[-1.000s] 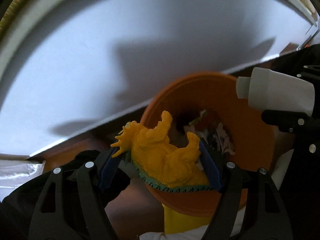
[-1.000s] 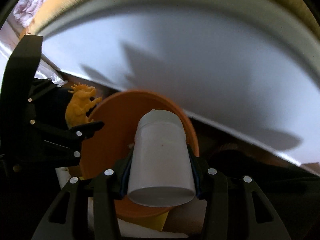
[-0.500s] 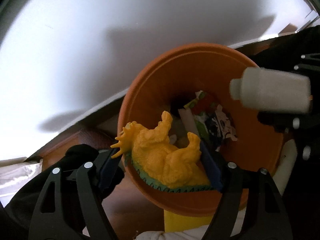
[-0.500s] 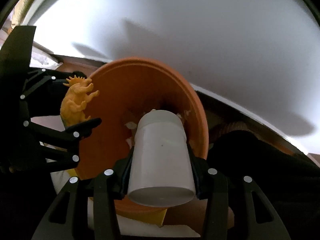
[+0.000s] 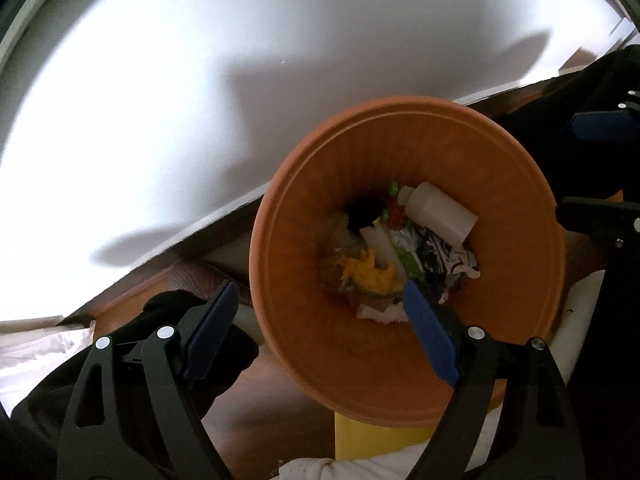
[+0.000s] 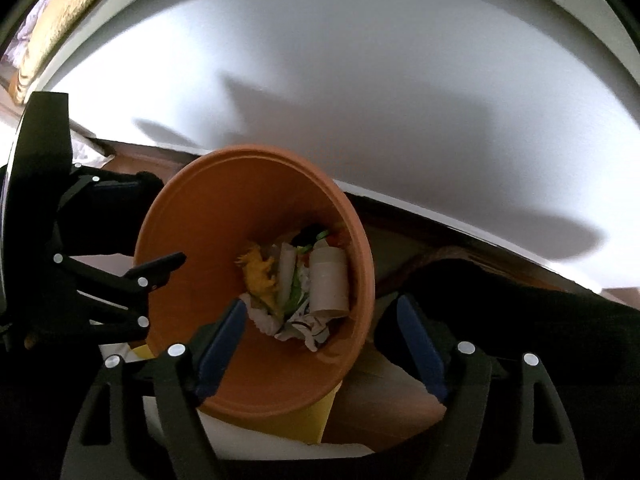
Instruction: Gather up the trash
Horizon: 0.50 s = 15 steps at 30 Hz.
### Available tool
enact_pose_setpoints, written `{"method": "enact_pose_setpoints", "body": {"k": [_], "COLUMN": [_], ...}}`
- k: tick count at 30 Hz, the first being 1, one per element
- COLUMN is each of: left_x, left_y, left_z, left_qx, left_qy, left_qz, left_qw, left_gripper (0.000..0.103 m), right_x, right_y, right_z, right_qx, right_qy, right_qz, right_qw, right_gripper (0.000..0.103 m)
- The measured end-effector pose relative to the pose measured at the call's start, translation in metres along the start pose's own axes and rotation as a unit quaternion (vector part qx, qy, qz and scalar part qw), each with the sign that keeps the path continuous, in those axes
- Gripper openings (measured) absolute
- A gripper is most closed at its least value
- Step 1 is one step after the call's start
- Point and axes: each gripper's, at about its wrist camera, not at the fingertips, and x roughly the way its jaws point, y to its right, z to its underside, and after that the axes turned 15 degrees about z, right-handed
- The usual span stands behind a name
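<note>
1. The left gripper (image 5: 320,328) is seen spread wide with nothing held; its blue-padded fingers (image 5: 212,330) straddle the near rim of the orange bin (image 5: 400,364), one pad outside the wall and one over the mouth, and no contact with the rim can be made out.
2. The right gripper (image 6: 320,344) is likewise spread apart and empty; its left pad lies over the bin's (image 6: 192,240) mouth and its right pad outside the rim, beside a dark mass.
3. A yellow block (image 5: 372,440) is seen directly under the bin's near edge, with white material beside it.
4. At the bottom of the bin, the yellow toy dinosaur (image 5: 370,272) is found lying among crumpled wrappers (image 5: 436,258).
5. The white bottle (image 5: 438,212) rests on its side just beyond the wrappers, close to the far-right inner wall.
6. Open space is left between the pads and the trash below, bounded all round by the bin's sloping wall.
7. Beyond the bin, a white wall (image 5: 200,80) carrying the grippers' shadows closes the far side.
</note>
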Motion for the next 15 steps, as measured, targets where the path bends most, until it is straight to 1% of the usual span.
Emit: {"method": "enact_pose_setpoints", "body": {"k": [5,8,11,13,15], "left_x": [-0.005,-0.018,-0.049,-0.072,-0.103], "left_y": [0.001,0.002,0.005,0.007,0.009], "left_z": [0.000,0.002,0.004,0.007,0.010], "left_qx": [0.001,0.000,0.001,0.006,0.007], "left_qy": [0.005,0.023,0.063,0.094,0.134], "left_qz": [-0.009,-0.007,-0.003,-0.017,-0.041], "left_qw": [0.9999,0.9997,0.9980,0.9955,0.9901], "left_gripper": [0.082,0.082,0.082,0.082,0.082], "right_x": [-0.009,-0.028,-0.064,-0.085,-0.115], "right_y": [-0.001,0.005,0.013,0.020,0.028], "right_z": [0.003,0.005,0.007,0.007,0.006], "right_qx": [0.004,0.009,0.015,0.023,0.039], "right_qy": [0.013,0.035,0.080,0.108,0.148], "right_qz": [0.013,0.015,0.019,0.020,0.020], "right_qw": [1.000,0.999,0.997,0.994,0.988], "right_gripper": [0.082,0.085,0.089,0.094,0.095]}}
